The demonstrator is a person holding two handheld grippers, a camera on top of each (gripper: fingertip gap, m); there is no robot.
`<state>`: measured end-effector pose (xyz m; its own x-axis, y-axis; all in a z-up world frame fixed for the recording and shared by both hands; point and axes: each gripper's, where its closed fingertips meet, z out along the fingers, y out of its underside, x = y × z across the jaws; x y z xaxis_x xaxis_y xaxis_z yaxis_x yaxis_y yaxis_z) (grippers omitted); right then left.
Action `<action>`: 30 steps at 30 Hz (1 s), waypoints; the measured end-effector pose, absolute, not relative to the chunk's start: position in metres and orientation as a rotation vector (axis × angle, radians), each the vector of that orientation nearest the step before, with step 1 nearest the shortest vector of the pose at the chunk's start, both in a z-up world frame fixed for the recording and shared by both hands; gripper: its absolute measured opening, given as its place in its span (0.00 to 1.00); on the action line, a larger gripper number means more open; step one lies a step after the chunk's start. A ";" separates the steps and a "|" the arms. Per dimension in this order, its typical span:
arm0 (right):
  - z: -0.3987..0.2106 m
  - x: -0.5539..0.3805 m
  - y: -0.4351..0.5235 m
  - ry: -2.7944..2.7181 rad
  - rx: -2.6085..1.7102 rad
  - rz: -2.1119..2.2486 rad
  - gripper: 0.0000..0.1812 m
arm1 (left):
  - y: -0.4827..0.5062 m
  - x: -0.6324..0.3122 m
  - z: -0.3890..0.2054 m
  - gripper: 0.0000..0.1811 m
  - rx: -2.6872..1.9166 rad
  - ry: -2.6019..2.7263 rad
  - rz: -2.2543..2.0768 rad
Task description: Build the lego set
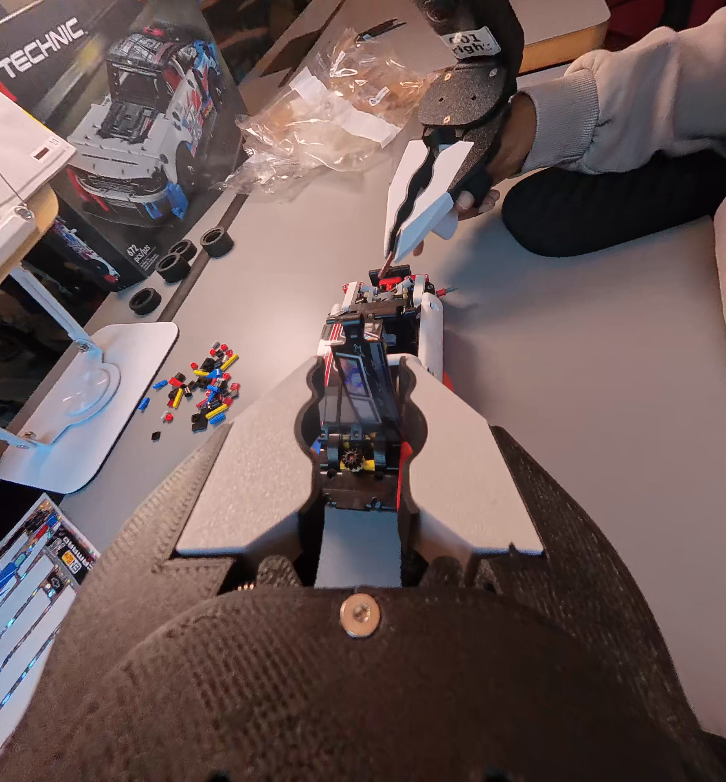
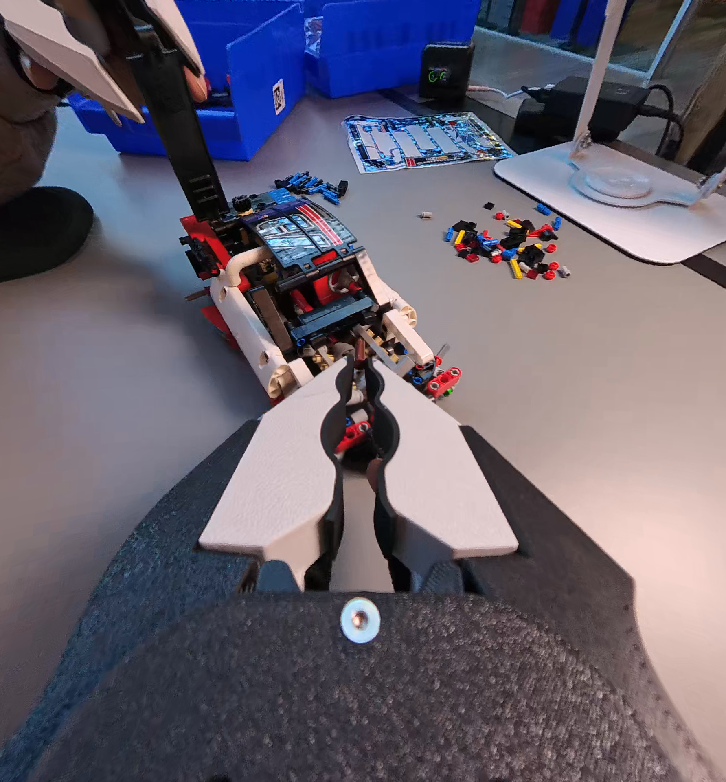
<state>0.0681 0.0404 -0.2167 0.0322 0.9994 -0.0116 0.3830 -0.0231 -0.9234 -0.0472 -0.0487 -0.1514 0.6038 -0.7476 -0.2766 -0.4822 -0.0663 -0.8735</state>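
Clearly the risk is the thin brown axle (image 2: 361, 352) slipping or skewing: the right gripper (image 2: 357, 364) pinches it narrowly at the tips over the car's (image 2: 310, 287) front end, at 12 o'clock. The left gripper (image 1: 359, 372) clamps the hard, glossy, studded rear; loose pieces (image 2: 507, 247) lie at 2 o'clock on the smooth grey table (image 2: 606, 381)

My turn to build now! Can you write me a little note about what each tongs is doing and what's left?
Left tongs: shut on the car, steadying its rear end.
Right tongs: shut on a small brown pin, tip at the car's front end.
Loose pieces lie in a pile on the table; four tyres sit by the box.
Done: body mostly built.
Left: seat the pin, fit wheels, use the pile.
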 end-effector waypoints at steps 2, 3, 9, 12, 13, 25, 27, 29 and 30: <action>-0.211 0.062 0.033 -1.470 -1.494 1.007 0.01 | -0.054 -0.054 -0.149 0.18 -1.705 0.975 -0.314; -0.209 0.059 0.029 -1.481 -1.481 1.004 0.01 | -0.057 -0.056 -0.147 0.18 -1.694 0.953 -0.325; -0.207 0.036 0.006 -1.627 -1.388 0.969 0.01 | -0.054 -0.042 -0.151 0.08 -1.655 0.952 -0.258; -0.207 0.030 0.000 -1.668 -1.362 0.947 0.01 | -0.047 -0.033 -0.152 0.06 -1.650 0.989 -0.207; -0.209 0.029 0.001 -1.676 -1.366 0.930 0.01 | -0.046 -0.030 -0.153 0.05 -1.654 1.008 -0.200; -0.211 0.031 0.003 -1.650 -1.403 0.951 0.01 | -0.025 0.011 -0.199 0.02 -1.743 1.328 -0.053; -0.211 0.032 0.004 -1.644 -1.409 0.949 0.01 | -0.024 0.013 -0.205 0.02 -1.749 1.370 -0.028; -0.211 0.034 0.004 -1.634 -1.411 0.955 0.01 | -0.023 0.015 -0.208 0.02 -1.749 1.391 -0.018; -0.210 0.035 0.005 -1.629 -1.414 0.959 0.01 | -0.023 0.015 -0.208 0.02 -1.747 1.393 -0.017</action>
